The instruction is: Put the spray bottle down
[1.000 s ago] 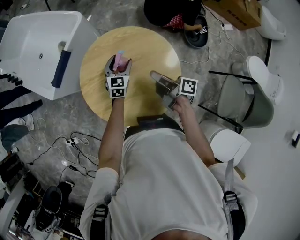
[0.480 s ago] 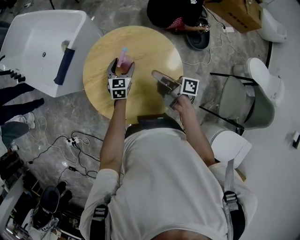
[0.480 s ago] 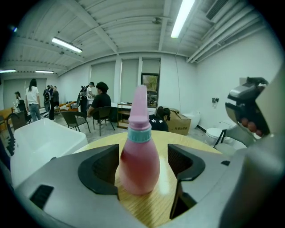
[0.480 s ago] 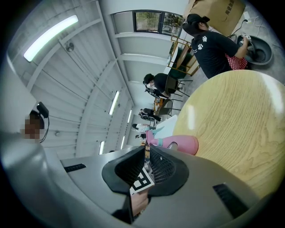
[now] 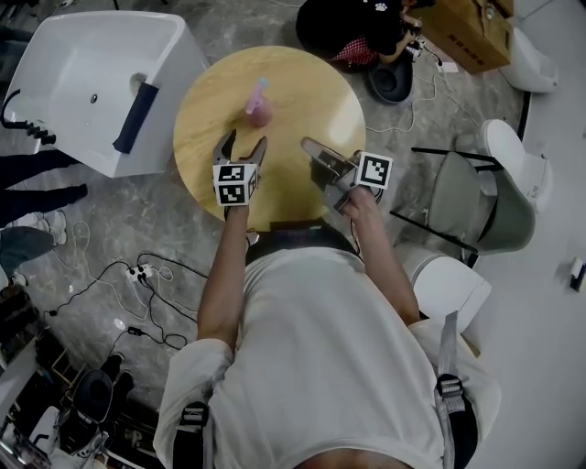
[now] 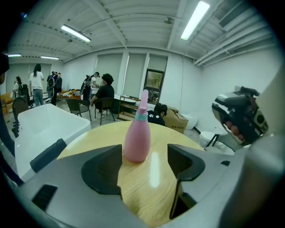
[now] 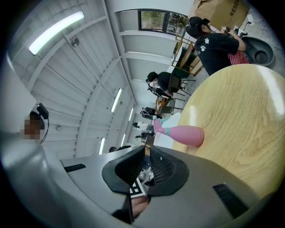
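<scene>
The pink spray bottle (image 5: 259,108) stands upright on the round wooden table (image 5: 307,87), free of both grippers. My left gripper (image 5: 242,147) is open and sits a short way back from it, toward me. In the left gripper view the bottle (image 6: 136,140) stands beyond the wide-apart pads (image 6: 103,171), with only bare tabletop (image 6: 147,191) between them. My right gripper (image 5: 309,145) hovers over the table's right part, its pads (image 7: 167,171) closed together on nothing. In the right gripper view the bottle (image 7: 185,133) shows off to one side.
A white tub (image 5: 87,87) with a dark cloth over its rim stands left of the table. A person (image 5: 352,27) crouches behind the table near a cardboard box (image 5: 467,27). A grey chair (image 5: 467,197) and white fixtures (image 5: 517,156) are at the right. Cables (image 5: 156,279) lie on the floor.
My left gripper has let go of the bottle and drawn back toward me with its jaws wide. The bottle stays upright on the table. The right gripper has shifted only slightly.
</scene>
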Demonstrator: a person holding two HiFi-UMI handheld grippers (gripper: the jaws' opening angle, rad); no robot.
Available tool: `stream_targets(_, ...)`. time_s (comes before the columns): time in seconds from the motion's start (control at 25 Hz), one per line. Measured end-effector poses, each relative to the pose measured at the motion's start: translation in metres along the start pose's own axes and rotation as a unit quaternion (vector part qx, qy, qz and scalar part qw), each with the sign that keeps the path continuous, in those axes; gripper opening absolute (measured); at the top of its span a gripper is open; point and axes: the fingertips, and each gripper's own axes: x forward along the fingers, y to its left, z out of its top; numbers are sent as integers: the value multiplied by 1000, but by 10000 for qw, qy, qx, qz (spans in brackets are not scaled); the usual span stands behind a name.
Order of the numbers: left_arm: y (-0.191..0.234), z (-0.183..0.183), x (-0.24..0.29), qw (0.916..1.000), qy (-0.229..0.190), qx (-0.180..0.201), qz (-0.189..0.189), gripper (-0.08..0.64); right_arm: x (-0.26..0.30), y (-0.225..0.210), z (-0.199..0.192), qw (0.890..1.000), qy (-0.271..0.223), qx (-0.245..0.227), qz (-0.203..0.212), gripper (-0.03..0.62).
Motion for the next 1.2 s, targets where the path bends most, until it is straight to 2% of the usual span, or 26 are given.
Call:
stream_targets(0.36,-17,-11,-59,9989,135,-5,-447,303,-13,24,-41,9996,-163,-217,-85,20)
stream_targets(0.44,-21,-16,-74,9983,192,-8,-547,237,-19,27,-52,9995,-207,-214,-107,20)
stream_targets(0.56,-28,-22,-96,9973,244,-99,-689,84,-31,31,-68,9993,-259,-231,-168,20)
stream_targets(0.68,-32,-28,-115,9964,292,-137,-782,18,-37,35,-82,9991,-295,-225,-225,20)
stream_targets(0.88,-41,-41,-135,9954,478,-73,-829,6,-39,45,-93,9992,-238,-291,-159,20)
stream_targets(1.2,-51,-49,-155,9965,586,-54,-588,6,-39,63,-90,9989,-111,-433,146,20)
